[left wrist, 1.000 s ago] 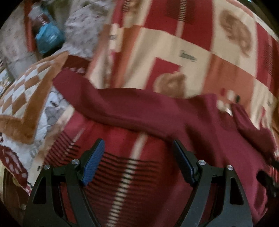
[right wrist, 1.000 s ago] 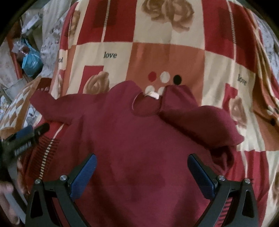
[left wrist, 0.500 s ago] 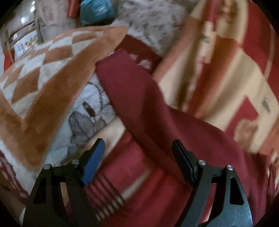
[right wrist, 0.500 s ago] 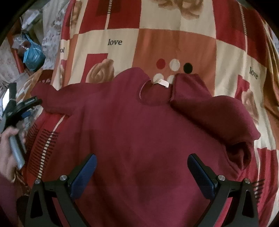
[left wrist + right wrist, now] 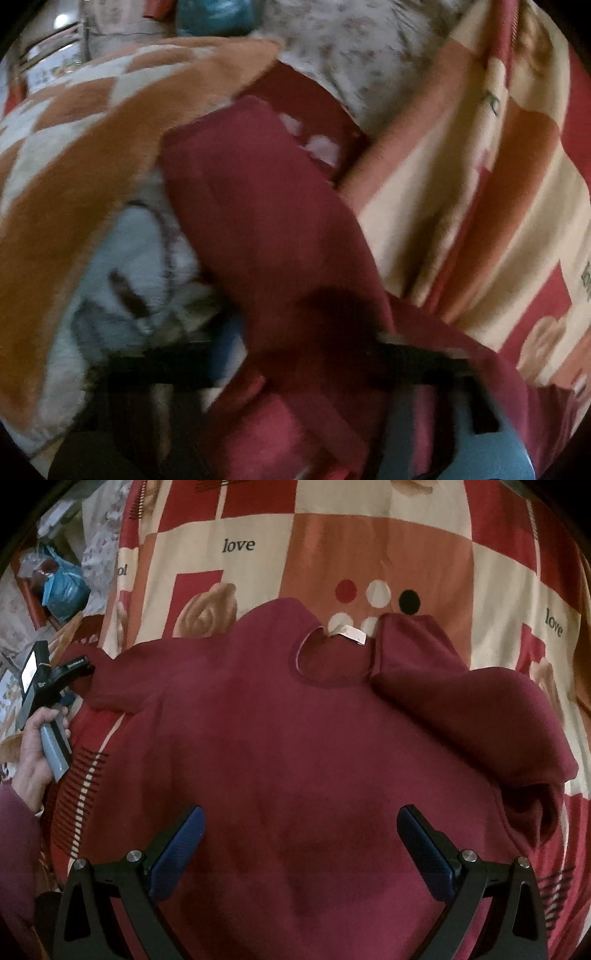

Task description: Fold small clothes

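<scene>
Now maroon sweater (image 5: 295, 757) sleeve between closing left claw (image 5: 310, 354) (blurred).

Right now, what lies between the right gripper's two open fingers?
In the right wrist view, only the body of the maroon sweater, lying flat on the patterned bedspread. The right gripper hovers open over it, gripping nothing.

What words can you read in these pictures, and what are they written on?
"love": cream square of the red patchwork bedspread, above the dark red sweater.
"love": cream square at the right edge.
"ol": cut off at the left fold.
White neck label: too small to read.
Left gripper lettering: too small to read.
</scene>
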`<state>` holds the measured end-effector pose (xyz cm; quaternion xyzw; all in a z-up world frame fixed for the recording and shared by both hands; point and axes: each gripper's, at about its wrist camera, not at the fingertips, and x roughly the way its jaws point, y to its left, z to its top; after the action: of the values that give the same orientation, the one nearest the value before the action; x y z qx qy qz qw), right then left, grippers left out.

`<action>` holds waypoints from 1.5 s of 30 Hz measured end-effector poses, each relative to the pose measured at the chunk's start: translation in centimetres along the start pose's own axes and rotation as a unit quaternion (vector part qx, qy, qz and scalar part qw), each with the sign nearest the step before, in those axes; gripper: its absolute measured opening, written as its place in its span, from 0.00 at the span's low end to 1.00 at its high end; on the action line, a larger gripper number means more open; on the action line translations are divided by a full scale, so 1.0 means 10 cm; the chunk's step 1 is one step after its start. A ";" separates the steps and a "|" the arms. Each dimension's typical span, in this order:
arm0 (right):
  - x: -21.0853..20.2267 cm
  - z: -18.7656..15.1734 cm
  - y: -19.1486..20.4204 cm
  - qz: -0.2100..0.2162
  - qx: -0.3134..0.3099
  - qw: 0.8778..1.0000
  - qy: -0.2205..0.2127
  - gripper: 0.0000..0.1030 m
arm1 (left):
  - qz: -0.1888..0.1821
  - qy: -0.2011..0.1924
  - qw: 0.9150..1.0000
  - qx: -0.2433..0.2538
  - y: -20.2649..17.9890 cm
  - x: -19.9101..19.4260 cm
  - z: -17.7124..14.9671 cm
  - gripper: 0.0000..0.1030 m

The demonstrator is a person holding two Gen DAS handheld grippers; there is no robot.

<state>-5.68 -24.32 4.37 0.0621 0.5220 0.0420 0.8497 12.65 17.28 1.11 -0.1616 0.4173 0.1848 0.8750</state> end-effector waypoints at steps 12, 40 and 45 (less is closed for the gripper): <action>-0.18 -0.01 -0.27 0.003 0.038 0.999 -0.028 1.00 | -0.145 -0.075 0.984 0.065 -0.37 -1.28 -0.22 0.07; -0.24 0.44 0.10 0.093 -0.011 0.994 -0.063 1.00 | -0.140 -0.028 0.952 0.271 -0.64 -1.75 -1.20 0.17; 0.10 0.77 0.31 0.144 0.012 0.989 -0.030 0.95 | -0.144 -0.026 0.964 0.224 -0.10 -1.63 -1.06 0.26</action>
<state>1.62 -21.57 7.42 0.1481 0.4820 0.1558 0.8494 -3.45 8.71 7.77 -0.0149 0.3973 -0.0372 0.9168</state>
